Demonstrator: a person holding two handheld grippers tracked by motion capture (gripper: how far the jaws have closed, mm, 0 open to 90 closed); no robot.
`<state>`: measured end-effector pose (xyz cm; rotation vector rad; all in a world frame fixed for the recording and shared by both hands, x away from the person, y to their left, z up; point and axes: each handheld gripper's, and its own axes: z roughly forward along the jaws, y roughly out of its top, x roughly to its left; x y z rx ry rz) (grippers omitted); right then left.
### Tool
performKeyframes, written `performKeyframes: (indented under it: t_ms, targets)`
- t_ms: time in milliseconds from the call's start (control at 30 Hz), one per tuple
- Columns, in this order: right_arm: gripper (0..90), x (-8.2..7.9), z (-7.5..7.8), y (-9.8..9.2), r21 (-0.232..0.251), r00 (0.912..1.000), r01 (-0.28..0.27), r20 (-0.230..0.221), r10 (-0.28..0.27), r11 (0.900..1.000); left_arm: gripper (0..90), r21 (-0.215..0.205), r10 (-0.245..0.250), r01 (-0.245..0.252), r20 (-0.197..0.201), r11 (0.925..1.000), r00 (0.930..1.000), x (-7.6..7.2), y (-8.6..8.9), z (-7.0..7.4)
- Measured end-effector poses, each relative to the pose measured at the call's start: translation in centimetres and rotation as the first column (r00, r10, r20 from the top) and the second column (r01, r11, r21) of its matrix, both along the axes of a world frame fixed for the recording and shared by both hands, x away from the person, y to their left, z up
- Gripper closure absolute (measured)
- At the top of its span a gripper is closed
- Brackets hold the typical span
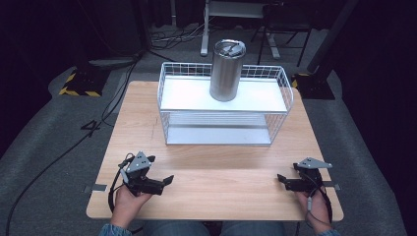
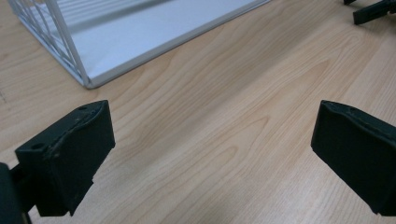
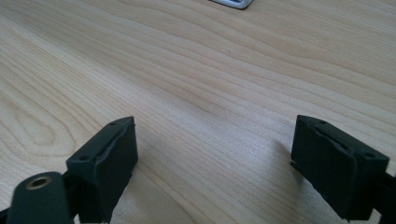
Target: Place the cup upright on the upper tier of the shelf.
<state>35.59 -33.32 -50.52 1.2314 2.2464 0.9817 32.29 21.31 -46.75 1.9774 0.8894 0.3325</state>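
A steel tumbler (image 1: 227,70) with a lid stands upright on the top shelf of a white wire rack (image 1: 223,101) at the back middle of the wooden table (image 1: 216,196). My left gripper (image 1: 160,169) rests low at the front left, held by a hand, open with bare wood between its jaws (image 2: 212,121). At the front right my right gripper (image 1: 288,173) is also open over bare wood (image 3: 217,128). Both are well short of the rack. The rack's lower shelf corner (image 2: 116,42) lies ahead of the left gripper.
The rack's bottom shelf (image 1: 219,132) holds nothing. The far gripper's jaw tip (image 2: 373,10) shows at the top right of the left gripper view. A rack corner (image 3: 233,3) shows at the top of the right gripper view. Cables and stands lie on the floor beyond the table.
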Motion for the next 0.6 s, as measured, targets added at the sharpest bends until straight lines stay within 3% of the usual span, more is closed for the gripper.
performKeyframes:
  t_ms: [333, 600]
  targets:
    - [15.1, 0.0, 0.0, 0.0, 0.000, 1.0000, 0.000, 0.000, 0.000, 1.000, 0.2, 0.071, 0.017, -0.013, -0.056, 0.9974, 0.9983, 0.3, -0.3, -1.5]
    - [15.1, 0.0, 0.0, 0.0, 0.000, 1.0000, 0.000, 0.000, 0.000, 1.000, 0.2, 0.119, 0.039, -0.025, -0.115, 0.9926, 0.9926, 0.7, -0.4, -2.5]
